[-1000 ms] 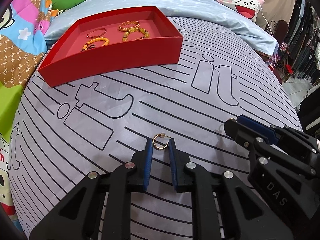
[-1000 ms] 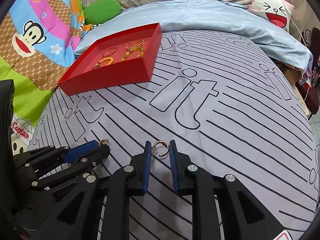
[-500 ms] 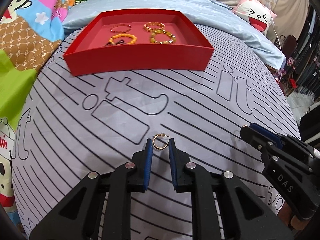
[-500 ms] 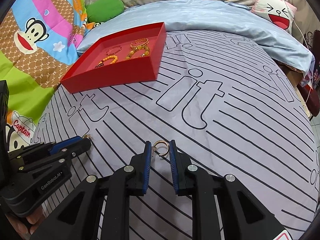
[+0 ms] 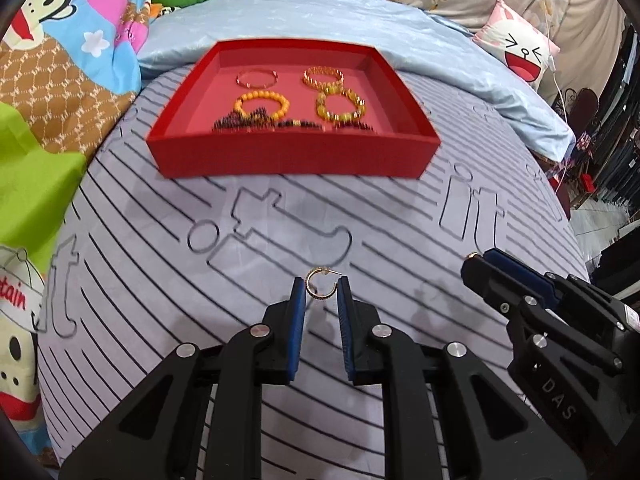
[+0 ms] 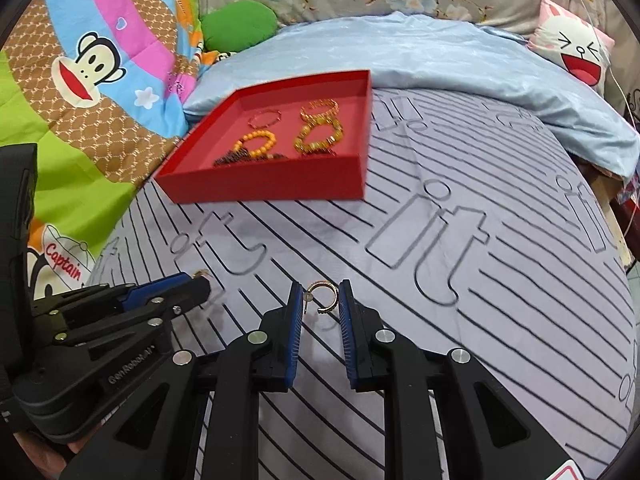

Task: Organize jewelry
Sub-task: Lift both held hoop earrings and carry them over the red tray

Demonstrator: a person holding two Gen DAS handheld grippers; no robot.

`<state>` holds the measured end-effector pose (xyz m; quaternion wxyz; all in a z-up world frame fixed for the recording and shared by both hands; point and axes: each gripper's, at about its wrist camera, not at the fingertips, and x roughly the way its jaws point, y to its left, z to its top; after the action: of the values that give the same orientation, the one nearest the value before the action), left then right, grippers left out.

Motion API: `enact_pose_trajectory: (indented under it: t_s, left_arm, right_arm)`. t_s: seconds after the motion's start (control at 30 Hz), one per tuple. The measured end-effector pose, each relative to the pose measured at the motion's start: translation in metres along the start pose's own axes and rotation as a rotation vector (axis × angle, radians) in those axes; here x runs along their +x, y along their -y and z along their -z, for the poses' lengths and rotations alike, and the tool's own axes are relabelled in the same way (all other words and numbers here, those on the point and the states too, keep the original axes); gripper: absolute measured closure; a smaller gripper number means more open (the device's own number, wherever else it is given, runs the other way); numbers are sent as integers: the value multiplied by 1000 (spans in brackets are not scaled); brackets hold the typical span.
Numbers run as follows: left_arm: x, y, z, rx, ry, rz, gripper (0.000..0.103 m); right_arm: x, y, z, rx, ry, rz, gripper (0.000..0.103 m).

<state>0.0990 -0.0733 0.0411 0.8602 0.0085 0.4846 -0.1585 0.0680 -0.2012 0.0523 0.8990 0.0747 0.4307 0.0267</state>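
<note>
My left gripper [image 5: 321, 289] is shut on a gold hoop earring [image 5: 319, 283] and holds it above the striped bedspread. My right gripper [image 6: 322, 293] is shut on a second gold hoop earring [image 6: 325, 295]. Each gripper shows in the other's view, the right one [image 5: 478, 266] at right and the left one [image 6: 202, 280] at left. A red tray [image 5: 294, 160] lies ahead on the bed; it holds several bracelets, among them an orange bead bracelet [image 5: 262, 105]. The tray also shows in the right wrist view [image 6: 272, 186].
A light blue quilt [image 5: 320, 12] is bunched behind the tray. A cartoon monkey blanket [image 6: 80, 80] and a green cushion [image 6: 238, 24] lie at left. A white cat-face pillow [image 5: 520, 50] sits at back right. The bed's edge drops off at right.
Both grippers have moved toward the red tray with their earrings held; the tray now looks nearer and larger in both views.
</note>
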Motion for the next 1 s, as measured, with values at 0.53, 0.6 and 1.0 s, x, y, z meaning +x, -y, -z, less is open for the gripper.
enact_pose_trajectory:
  t_s: [0.53,0.6,1.0]
  left_arm:
    - [4,-24,-85,-1,106,-30,87]
    - [9,-28,-96,0,112,-35,87]
    - [55,-52,-167,17,136,-69,87]
  right_arm:
    - [20,-31,-87,-76,95,-16,86]
    - [27,-33,-99,-83,103,-8,86]
    - [93,-30,-162,-58,78,0,86]
